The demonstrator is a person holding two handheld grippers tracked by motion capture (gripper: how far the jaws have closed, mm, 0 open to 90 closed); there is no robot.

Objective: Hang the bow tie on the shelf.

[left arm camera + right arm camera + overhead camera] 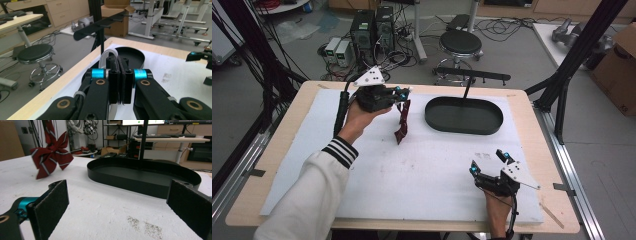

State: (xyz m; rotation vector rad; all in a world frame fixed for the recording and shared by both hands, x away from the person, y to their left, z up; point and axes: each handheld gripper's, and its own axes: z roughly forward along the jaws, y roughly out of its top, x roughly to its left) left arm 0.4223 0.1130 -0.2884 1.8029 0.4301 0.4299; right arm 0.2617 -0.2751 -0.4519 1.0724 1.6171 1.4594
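The high view looks forward and down from above the person's side, taking in the whole white surface [427, 170] and the floor beyond. The left gripper view rides low along the left claw [119, 82], facing the black oval tray [135, 56] close ahead. The right gripper view sits just above the surface, facing the same tray [140, 178] nearby. All three share the tray [464, 116].

Dark red bow tie [51, 157] cut off at the top edge beyond the left jaw; between the closed jaws, the pinched strap [120, 75] mostly hidden.
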